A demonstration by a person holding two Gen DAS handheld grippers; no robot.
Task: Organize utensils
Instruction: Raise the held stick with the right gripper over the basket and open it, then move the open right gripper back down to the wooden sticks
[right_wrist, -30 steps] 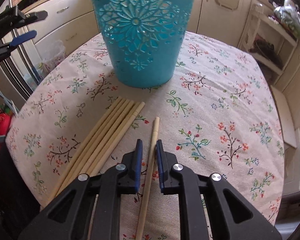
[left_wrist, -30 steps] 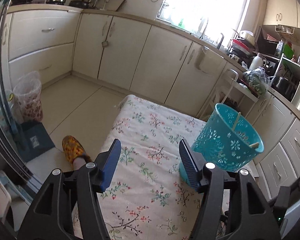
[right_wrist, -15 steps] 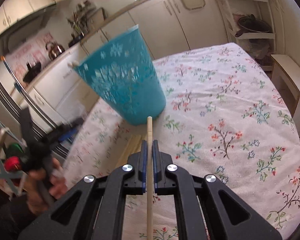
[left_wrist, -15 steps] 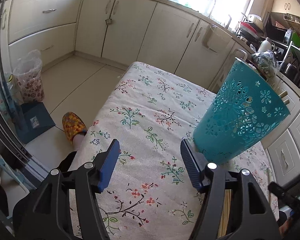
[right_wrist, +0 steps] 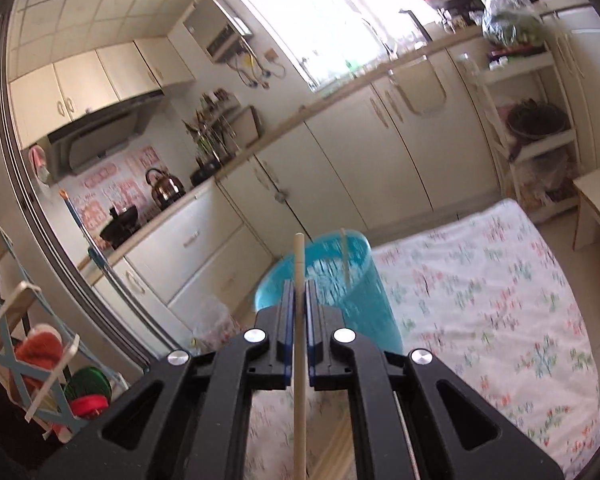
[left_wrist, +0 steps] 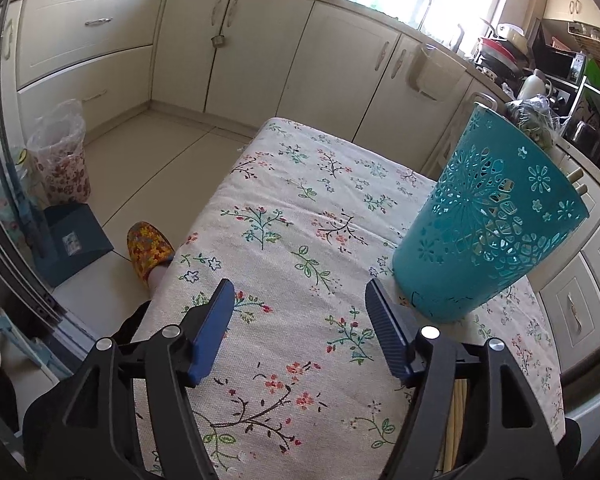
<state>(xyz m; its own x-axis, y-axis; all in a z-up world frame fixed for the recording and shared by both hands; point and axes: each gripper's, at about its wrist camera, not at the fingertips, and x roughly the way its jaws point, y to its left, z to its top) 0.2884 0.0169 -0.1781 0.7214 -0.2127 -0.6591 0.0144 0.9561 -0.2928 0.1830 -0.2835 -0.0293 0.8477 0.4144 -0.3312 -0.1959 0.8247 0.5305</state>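
Note:
A teal cut-out holder stands on the floral tablecloth, right of my open, empty left gripper. Chopstick tips poke over its far rim. Loose chopsticks lie on the cloth behind my left gripper's right finger. My right gripper is shut on a wooden chopstick and holds it raised above the cloth, its tip pointing over the near rim of the holder. One chopstick stands inside the holder. More chopsticks lie below the gripper.
Cream kitchen cabinets run along the far wall. A patterned bin and a slippered foot are on the floor left of the table. A white shelf rack and a wooden stool stand at the table's far side.
My right gripper has closed on a chopstick, lifted it off the cloth and tilted up toward the holder's opening. My left gripper has dropped lower and closer to the holder's base.

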